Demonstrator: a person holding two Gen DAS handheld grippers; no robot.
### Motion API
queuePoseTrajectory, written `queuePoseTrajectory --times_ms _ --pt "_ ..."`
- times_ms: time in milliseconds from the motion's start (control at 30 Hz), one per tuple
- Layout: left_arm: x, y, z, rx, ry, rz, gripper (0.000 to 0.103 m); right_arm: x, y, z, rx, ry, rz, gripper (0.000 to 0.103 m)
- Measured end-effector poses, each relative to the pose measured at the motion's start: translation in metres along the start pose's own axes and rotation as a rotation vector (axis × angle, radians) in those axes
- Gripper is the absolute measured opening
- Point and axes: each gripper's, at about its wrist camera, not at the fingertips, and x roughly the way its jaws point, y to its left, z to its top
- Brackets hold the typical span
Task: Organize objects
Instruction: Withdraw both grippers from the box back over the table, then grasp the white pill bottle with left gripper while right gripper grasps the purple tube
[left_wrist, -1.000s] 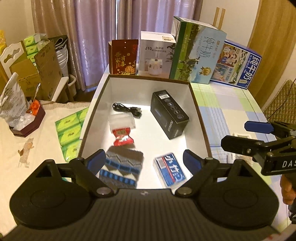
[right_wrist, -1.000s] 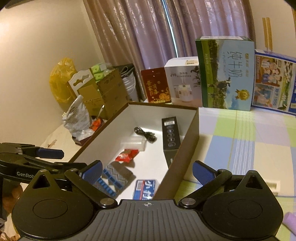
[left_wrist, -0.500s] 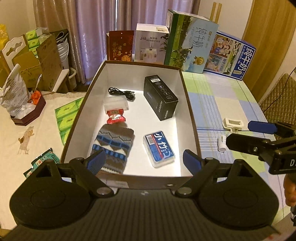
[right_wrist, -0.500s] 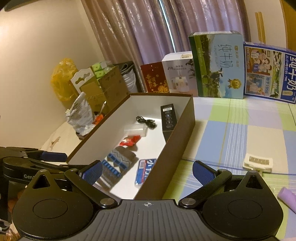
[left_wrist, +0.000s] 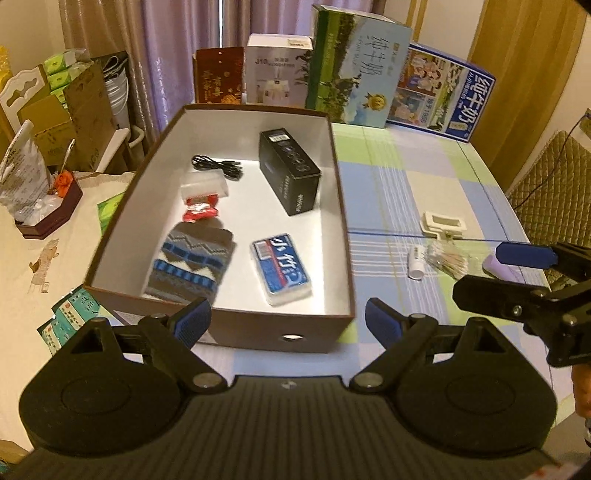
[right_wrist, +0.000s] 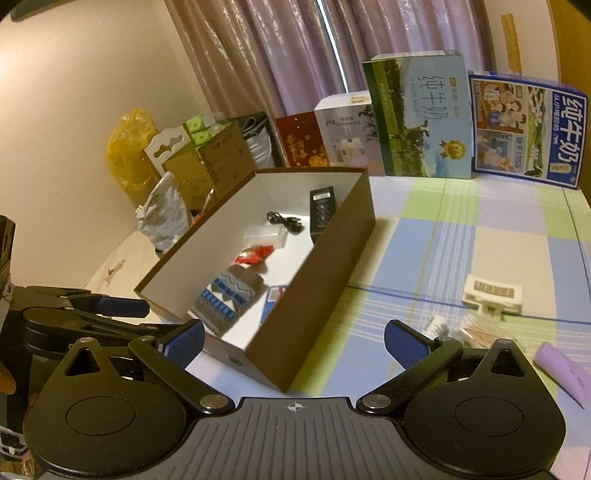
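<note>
- Lying off the left edge of the tabletop (left_wrist: 388, 177), a cream cloth carries a dark tray (left_wrist: 50, 218) of small clutter, with flat green-and-white packets (left_wrist: 70, 314) nearer the front.
- Left hand-held gripper (left_wrist: 288, 321): jaws spread wide with nothing between them, hovering just short of the front wall of the brown box (left_wrist: 258, 332).
- The brown box, white inside, stands on the left part of the tabletop, open on top.
- Along its left side lie a knitted blue-and-grey pouch (left_wrist: 192, 266), a red packet (left_wrist: 201, 212), a clear little case (left_wrist: 205, 184) and a coiled black cable (left_wrist: 218, 166) toward the back.
- On its right side lie a blue-and-white pack (left_wrist: 282, 267) near the front and a black carton (left_wrist: 290, 170) toward the back.
- Upright printed cartons (left_wrist: 354, 70) line the back edge of the tabletop.
- Right of the box, on the checked cloth, sit a white clip (left_wrist: 441, 223), a small white tube (left_wrist: 415, 262), a clear bag of thin sticks (left_wrist: 448, 258) and a lilac item (right_wrist: 563, 369) near the right edge.
- Right hand-held gripper (right_wrist: 293, 347): jaws also wide apart and empty, above the box's front right corner.
</note>
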Motion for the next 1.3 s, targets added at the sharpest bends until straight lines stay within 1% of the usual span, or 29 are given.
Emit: queuePoseTrajectory --times_ms 500,833,1300 --pt "0.011 -0.063 -0.021 0.004 0.056 -0.018 0.088 -0.035 -0.057 -0.027 0.041 0.049 -0.029 0.101" --pt "0.024 -0.107 -0.03 0.019 0.086 -0.044 0.088 -0.058 -0.107 -0.046 0.089 0.09 -0.088 0.101" --pt "0.05 -0.156 -0.034 0.039 0.129 -0.054 0.088 -0.071 -0.157 -0.061 0.128 0.14 -0.123 0.101"
